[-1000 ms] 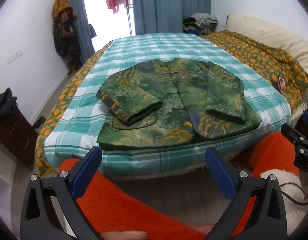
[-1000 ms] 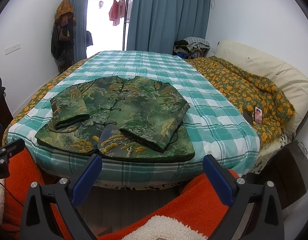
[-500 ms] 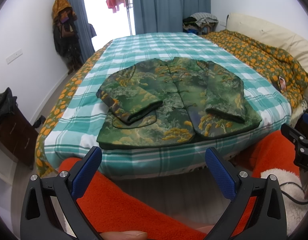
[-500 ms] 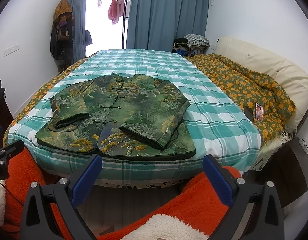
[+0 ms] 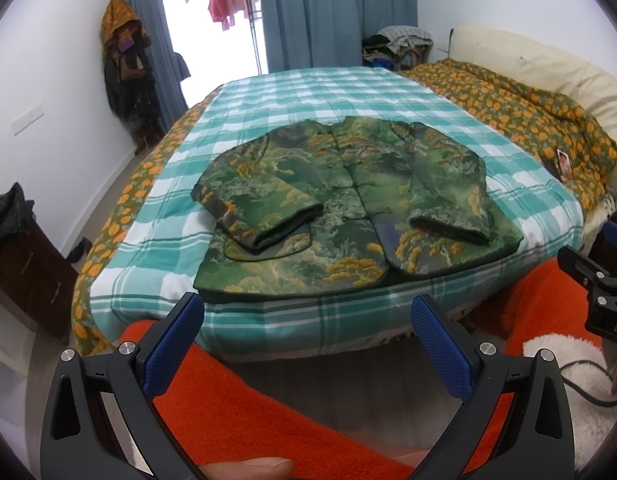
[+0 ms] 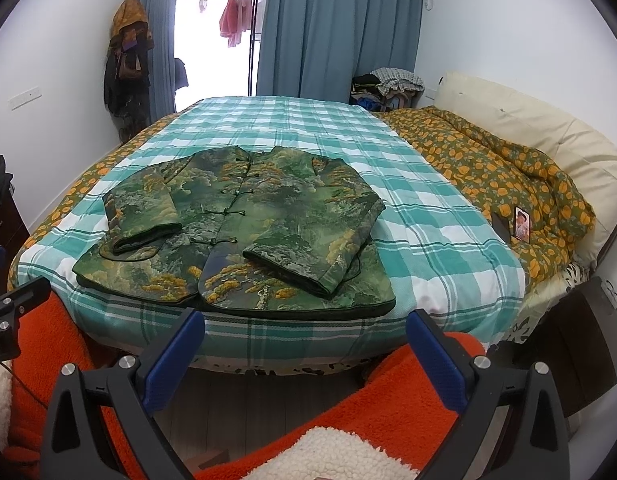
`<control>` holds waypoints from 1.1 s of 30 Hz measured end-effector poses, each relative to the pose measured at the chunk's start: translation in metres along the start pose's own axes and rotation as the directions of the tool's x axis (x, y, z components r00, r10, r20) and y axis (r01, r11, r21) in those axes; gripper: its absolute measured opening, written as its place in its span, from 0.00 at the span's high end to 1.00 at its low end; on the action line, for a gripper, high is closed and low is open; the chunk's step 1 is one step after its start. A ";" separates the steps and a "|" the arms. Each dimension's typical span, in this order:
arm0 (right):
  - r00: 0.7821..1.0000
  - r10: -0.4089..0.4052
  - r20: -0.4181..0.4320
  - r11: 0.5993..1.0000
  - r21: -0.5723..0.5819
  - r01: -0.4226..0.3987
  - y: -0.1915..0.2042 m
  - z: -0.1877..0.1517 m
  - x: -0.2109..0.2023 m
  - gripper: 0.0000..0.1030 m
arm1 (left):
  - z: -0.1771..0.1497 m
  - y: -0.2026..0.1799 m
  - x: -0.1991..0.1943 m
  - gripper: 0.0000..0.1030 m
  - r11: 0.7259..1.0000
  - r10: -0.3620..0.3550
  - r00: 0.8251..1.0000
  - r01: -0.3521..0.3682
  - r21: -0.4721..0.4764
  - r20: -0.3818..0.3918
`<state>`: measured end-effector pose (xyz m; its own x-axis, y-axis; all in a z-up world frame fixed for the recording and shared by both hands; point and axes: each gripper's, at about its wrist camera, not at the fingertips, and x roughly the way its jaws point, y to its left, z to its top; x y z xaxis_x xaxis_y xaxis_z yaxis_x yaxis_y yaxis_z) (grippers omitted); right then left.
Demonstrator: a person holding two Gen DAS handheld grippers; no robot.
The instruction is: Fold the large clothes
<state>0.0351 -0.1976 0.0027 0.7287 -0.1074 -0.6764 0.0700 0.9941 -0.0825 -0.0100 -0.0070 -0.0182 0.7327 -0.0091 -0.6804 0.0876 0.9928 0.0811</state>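
A: Left gripper [image 5: 307, 322] and right gripper [image 6: 305, 338] both spread wide, empty, short of the bed [image 6: 448, 240].

B: Jacket [image 6: 244, 236] at 12 o'clock, sleeves crossed in. Risk: padded fabric slips, sleeves spring loose when the hem lifts.

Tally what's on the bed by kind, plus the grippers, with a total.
Green patterned jacket, both sleeves folded in: 1
Teal checked blanket: 1
Orange-flowered quilt: 1
Phone on the quilt: 1
Grippers, both open and short of the bed: 2, left gripper, right gripper
Total: 6
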 end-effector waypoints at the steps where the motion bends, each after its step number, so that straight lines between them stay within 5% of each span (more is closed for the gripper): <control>1: 1.000 0.002 0.000 1.000 -0.001 -0.002 0.000 0.000 0.000 0.01 | 0.004 0.000 0.001 0.00 1.000 -0.002 1.000 0.002 0.000 -0.002; 33: 1.000 0.017 -0.018 1.000 0.012 -0.017 0.003 0.003 0.002 0.01 | 0.014 0.000 0.000 0.00 0.999 -0.036 0.999 0.037 0.014 -0.004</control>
<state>0.0390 -0.1944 0.0034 0.7175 -0.0910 -0.6906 0.0659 0.9959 -0.0627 -0.0008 -0.0087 -0.0084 0.7266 -0.0449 -0.6856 0.1235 0.9901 0.0661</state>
